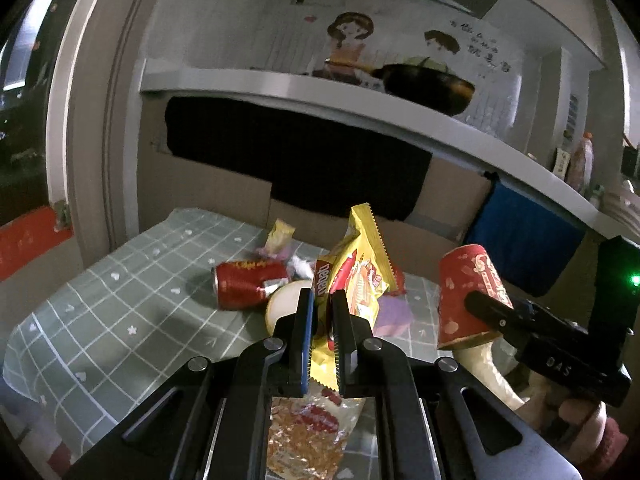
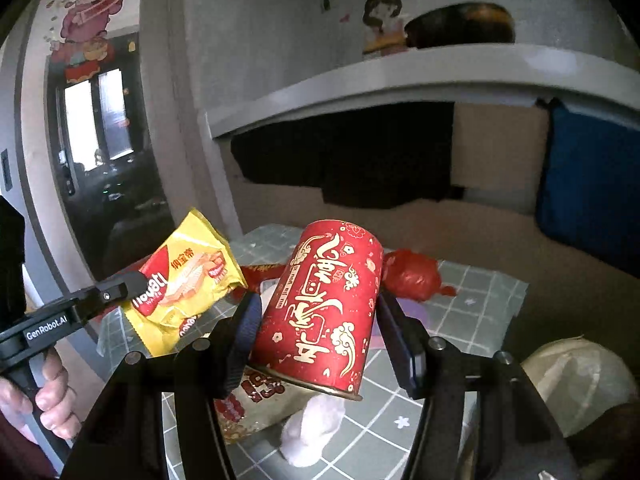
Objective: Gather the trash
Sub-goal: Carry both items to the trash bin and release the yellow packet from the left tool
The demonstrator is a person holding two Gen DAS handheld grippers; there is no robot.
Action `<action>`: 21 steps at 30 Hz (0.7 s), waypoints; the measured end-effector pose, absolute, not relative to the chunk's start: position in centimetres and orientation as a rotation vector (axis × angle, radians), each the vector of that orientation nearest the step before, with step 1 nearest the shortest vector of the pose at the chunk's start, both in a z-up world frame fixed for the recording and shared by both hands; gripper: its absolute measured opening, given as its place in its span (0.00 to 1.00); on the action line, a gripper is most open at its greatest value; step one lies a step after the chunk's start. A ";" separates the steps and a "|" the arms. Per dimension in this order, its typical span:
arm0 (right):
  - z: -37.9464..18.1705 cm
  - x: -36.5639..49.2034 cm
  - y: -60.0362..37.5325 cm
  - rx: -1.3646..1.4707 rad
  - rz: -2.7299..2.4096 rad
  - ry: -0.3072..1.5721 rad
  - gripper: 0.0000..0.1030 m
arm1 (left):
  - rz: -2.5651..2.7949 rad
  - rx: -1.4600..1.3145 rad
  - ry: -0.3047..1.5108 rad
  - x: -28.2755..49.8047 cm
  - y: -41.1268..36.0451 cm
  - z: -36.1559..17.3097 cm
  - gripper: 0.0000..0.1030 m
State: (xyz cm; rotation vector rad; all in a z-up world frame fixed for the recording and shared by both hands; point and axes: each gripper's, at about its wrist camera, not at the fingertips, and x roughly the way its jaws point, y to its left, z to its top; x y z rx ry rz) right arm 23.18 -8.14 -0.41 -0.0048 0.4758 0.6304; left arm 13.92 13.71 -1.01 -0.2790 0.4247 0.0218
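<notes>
My left gripper [image 1: 323, 320] is shut on a yellow wafer wrapper [image 1: 360, 268] and holds it above the table; the wrapper also shows in the right wrist view [image 2: 188, 280], at the left. My right gripper [image 2: 316, 320] is shut on a red paper cup with gold script [image 2: 320, 312], held upside down above the table; the cup also shows at the right of the left wrist view [image 1: 468, 292]. On the table lie a red can [image 1: 244, 284], a small yellow wrapper [image 1: 280, 234], a purple piece [image 1: 394, 314] and a red plastic bag [image 2: 412, 272].
The table [image 1: 120, 304] has a grey-green checked cloth. A printed snack bag [image 1: 308, 436] lies under my left gripper. White tissue [image 2: 312, 428] lies near my right gripper. A cream bag [image 2: 576, 380] sits at the right. A white shelf [image 1: 320, 96] overhangs behind, with a blue cloth [image 1: 520, 240].
</notes>
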 end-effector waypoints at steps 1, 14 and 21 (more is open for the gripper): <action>-0.1 22.8 -8.4 -0.010 0.621 0.466 0.54 | 0.019 -0.275 0.421 13.8 13.5 -0.8 0.09; 3.2 17.7 -16.4 -0.071 0.423 0.349 0.54 | -0.113 -0.189 0.372 13.1 4.4 3.0 0.09; 3.5 16.1 -21.6 -0.091 0.278 0.317 0.55 | -0.219 -0.181 0.390 14.7 -1.6 2.6 0.09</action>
